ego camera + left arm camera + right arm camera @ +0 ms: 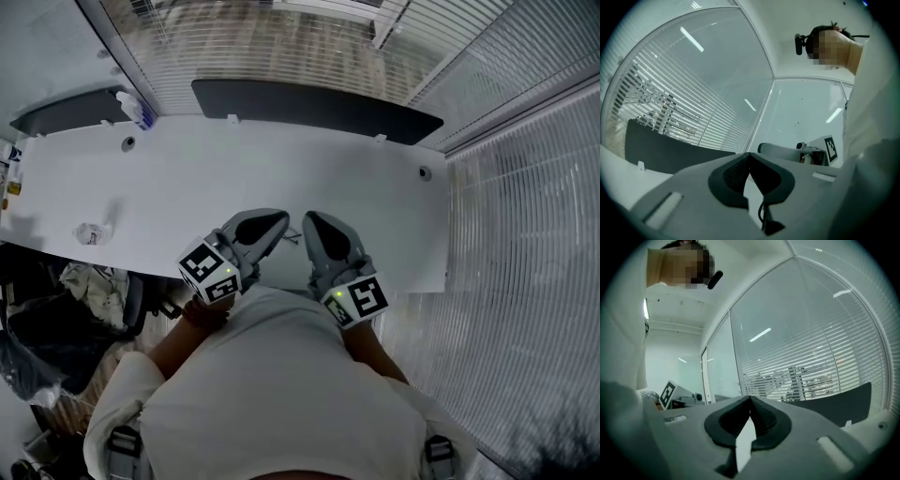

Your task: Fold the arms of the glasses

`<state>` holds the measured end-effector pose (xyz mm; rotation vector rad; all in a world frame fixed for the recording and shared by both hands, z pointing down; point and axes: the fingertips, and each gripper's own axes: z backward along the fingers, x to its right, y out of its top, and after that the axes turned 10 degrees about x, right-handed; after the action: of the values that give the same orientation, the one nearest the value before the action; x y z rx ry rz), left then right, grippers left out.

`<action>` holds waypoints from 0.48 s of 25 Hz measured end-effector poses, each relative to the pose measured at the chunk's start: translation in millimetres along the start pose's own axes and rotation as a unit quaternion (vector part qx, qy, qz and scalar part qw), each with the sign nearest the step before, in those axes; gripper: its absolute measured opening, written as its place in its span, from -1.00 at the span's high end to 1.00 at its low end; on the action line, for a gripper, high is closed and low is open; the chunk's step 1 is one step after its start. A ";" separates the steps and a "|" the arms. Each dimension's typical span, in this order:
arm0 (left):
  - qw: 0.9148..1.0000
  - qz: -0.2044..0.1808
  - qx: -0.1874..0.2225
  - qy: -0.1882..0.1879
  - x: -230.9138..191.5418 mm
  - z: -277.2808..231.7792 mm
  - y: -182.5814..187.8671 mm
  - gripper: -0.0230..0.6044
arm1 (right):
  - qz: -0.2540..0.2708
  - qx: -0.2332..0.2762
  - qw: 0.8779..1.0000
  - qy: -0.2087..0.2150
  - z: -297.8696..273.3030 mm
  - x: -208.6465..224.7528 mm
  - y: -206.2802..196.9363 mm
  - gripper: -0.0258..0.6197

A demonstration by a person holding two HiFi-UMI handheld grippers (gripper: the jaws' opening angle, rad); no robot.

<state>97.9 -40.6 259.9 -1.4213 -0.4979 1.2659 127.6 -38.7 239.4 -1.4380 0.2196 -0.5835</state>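
Two glass walls [281, 37] with blinds [534, 206] border the white table [309, 169].

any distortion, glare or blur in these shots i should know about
Head view: wide-angle bending bows the table edge and the blinds; the light is flat and the lower corners are dim. Left gripper view: fisheye circle with black corners, bright light streaks across the glass wall, soft foreground. Right gripper view: same fisheye and streaks. Both gripper views carry a mosaic patch.
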 end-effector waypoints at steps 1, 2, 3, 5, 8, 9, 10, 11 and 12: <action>1.000 0.001 -0.002 0.003 -0.4 -1.2 -1.5 0.93 | 0.002 -0.004 1.000 -0.001 -0.2 0.9 -1.2 0.92; 1.000 0.003 -0.004 0.005 -0.3 -2.1 -2.8 0.93 | 0.002 -0.008 1.000 -0.001 -0.1 1.2 -3.2 0.92; 1.000 0.006 -0.004 0.007 0.2 -2.4 -3.9 0.93 | -0.002 -0.011 1.000 -0.002 0.2 0.7 -5.6 0.92; 1.000 0.007 -0.008 0.011 1.3 -3.0 -4.6 0.93 | -0.012 -0.015 1.000 -0.004 1.0 -0.2 -10.0 0.92; 1.000 0.008 -0.009 0.017 -1.8 -5.2 -7.8 0.93 | -0.015 -0.016 1.000 -0.005 0.7 1.3 -12.8 0.92; 1.000 0.009 -0.007 0.018 -3.5 -5.1 -9.1 0.93 | -0.015 -0.017 1.000 -0.004 0.4 1.6 -12.8 0.92; 1.000 0.009 -0.006 0.019 -4.7 -4.7 -9.4 0.93 | -0.014 -0.017 1.000 -0.003 0.2 1.5 -12.5 0.92; 1.000 0.009 -0.006 0.020 -5.4 -4.0 -9.2 0.93 | -0.013 -0.017 1.000 -0.003 0.4 1.3 -12.0 0.92; 1.000 0.007 -0.006 0.021 -5.7 -3.4 -8.7 0.93 | -0.013 -0.017 1.000 -0.003 0.8 1.3 -11.2 0.92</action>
<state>102.0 -44.3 269.4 -1.4613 -0.4688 1.2427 126.3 -38.9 250.6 -1.4771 0.2066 -0.5980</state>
